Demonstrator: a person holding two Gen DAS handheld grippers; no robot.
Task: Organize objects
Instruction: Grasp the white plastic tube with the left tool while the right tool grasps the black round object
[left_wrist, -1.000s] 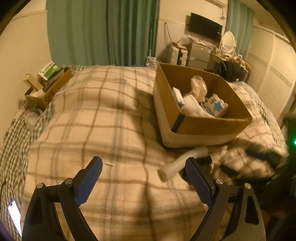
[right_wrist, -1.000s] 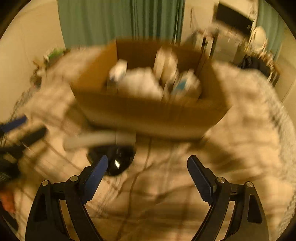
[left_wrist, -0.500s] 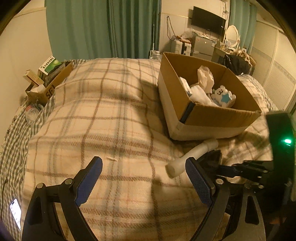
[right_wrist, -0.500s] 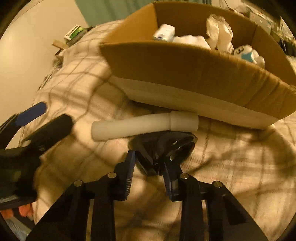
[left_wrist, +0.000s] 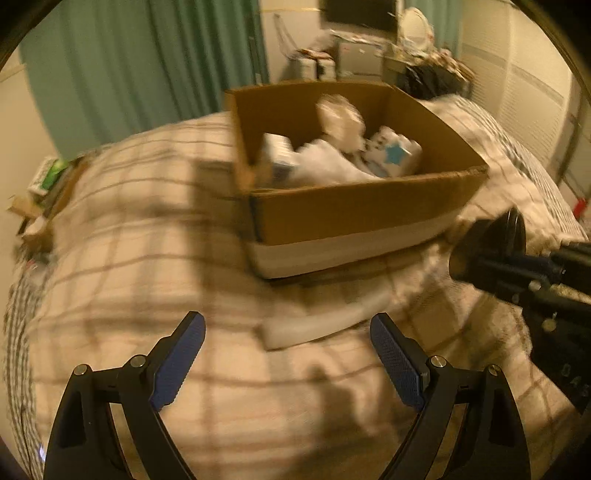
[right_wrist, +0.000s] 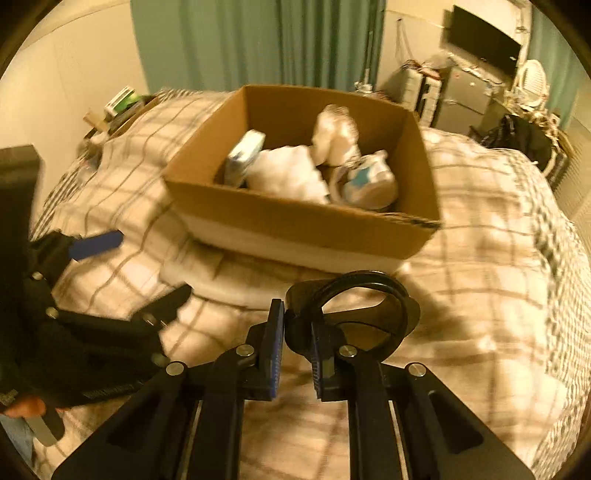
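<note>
A black ring-shaped holder (right_wrist: 406, 314) hangs just above the plaid blanket, and my right gripper (right_wrist: 297, 317) is closing with its pads pressed on the holder's rim. The left wrist view shows that holder (left_wrist: 487, 243) lifted at the right. A white tube (left_wrist: 325, 321) lies on the blanket in front of the cardboard box (left_wrist: 362, 210). My left gripper (left_wrist: 286, 328) stands open over the tube's near end, not touching it. The box (right_wrist: 295, 221) holds a white bag, a blue-and-white carton and a pack with a blue star.
The bed's plaid blanket (right_wrist: 480, 258) slopes away right of the box. A carton of small items (left_wrist: 48, 177) sits at the far left edge. Green curtains, a dresser and a TV (right_wrist: 480, 40) stand behind. A hand (right_wrist: 22, 406) holds the left gripper's handle.
My right gripper closed on the black holder and lifted it off the blanket. My left gripper swung right, so the white tube now lies between its open fingers.
</note>
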